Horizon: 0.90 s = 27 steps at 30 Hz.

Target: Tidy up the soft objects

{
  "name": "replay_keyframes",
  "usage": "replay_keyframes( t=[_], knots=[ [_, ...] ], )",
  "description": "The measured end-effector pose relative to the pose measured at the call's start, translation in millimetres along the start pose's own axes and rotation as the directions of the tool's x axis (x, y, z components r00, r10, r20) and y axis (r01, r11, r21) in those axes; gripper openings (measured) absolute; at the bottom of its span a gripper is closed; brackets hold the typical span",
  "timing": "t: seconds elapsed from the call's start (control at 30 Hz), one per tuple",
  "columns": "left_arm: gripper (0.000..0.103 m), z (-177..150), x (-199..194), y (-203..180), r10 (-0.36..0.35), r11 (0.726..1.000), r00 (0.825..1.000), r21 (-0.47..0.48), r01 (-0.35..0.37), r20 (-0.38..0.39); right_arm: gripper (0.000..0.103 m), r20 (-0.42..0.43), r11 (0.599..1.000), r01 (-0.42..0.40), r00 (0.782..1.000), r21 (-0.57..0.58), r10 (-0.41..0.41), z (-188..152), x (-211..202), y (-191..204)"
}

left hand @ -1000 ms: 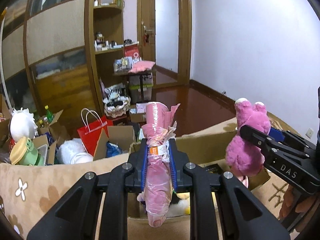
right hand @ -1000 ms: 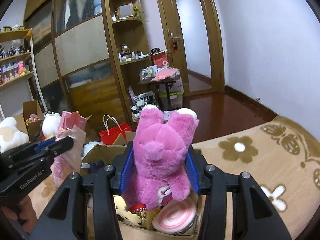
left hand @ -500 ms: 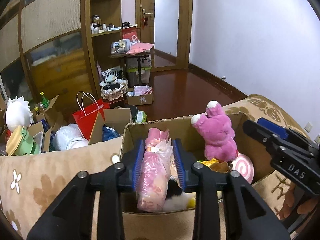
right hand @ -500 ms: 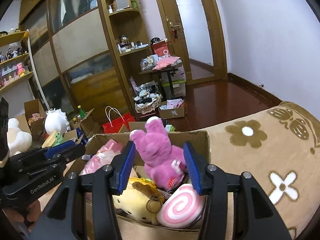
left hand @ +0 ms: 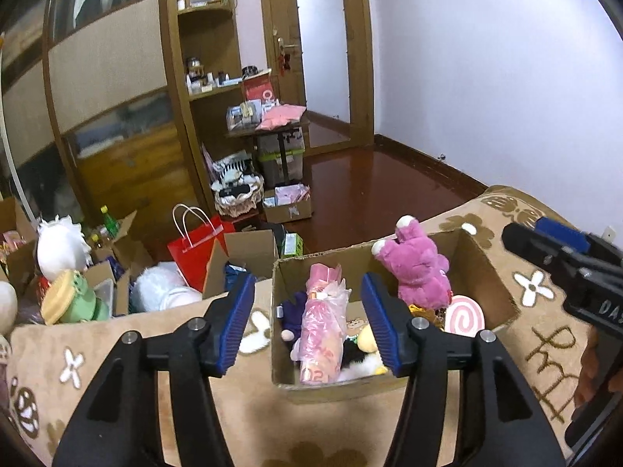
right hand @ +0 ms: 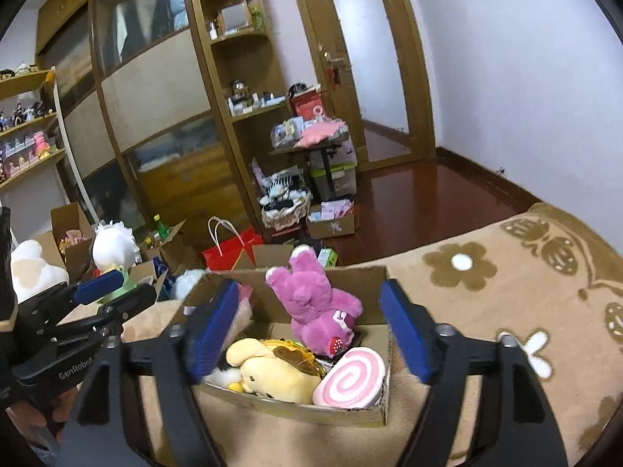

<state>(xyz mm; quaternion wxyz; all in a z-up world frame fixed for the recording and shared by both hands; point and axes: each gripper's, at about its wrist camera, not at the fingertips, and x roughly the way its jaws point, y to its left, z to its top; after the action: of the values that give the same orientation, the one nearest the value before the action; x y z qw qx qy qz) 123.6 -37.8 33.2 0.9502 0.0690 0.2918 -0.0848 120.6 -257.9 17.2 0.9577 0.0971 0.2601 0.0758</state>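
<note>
Both my grippers hang over the bed, and their jaws stand wide apart with nothing between them. My left gripper (left hand: 307,325) is above the near left part of the box (left hand: 490,276), which sits on the brown flowered blanket (right hand: 506,272). My right gripper (right hand: 313,329) frames the same box (right hand: 296,412) from its near side. In the box the pink bear (right hand: 315,303) lies tipped over toward the far wall, head toward the far left, with a red patch on its foot facing me. In the left view the bear (left hand: 412,264) leans at the far right of the box, free of both grippers. The pink wrapped bundle (left hand: 321,319) stands tilted in the left half of the box, its top near the far wall and its foot toward the near wall, beside a dark purple toy (left hand: 294,307). In front of the bear, a yellow plush (right hand: 272,369) lies along the near wall, and a pink swirl cushion (right hand: 350,379) fills the near right corner, touching it. Beyond the bed, on the floor, there is a red bag (left hand: 198,245), a white plush (right hand: 115,245) and open cartons. My right gripper (left hand: 564,268) shows at the right edge of the left view, and my left gripper (right hand: 101,295) at the left edge of the right view.
</note>
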Motion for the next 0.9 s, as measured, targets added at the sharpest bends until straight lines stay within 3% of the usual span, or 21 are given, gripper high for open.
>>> replay_keyframes(
  t=[0.13,0.23,0.57,0.9],
  knots=[
    [0.086,4,-30,0,0.010,1.000,0.999,0.006,-0.010,0.038,0.103,0.032,1.000,0.028,0.999,0.003,-0.028,5,-28,5],
    [0.097,6,-49,2,-0.004,1.000,0.998,0.000,0.004,0.057,0.103,0.052,0.999,0.049,0.997,0.004,-0.049,8,-50,9],
    [0.102,0,-95,19,0.023,0.998,0.996,-0.054,-0.019,0.089,0.103,0.079,0.997,0.072,0.994,-0.020,-0.070,14,-103,20],
    [0.102,-14,-129,22,0.040,0.999,0.993,-0.035,-0.036,0.114,0.103,0.109,0.991,0.117,0.988,-0.066,-0.110,8,-139,32]
  ],
)
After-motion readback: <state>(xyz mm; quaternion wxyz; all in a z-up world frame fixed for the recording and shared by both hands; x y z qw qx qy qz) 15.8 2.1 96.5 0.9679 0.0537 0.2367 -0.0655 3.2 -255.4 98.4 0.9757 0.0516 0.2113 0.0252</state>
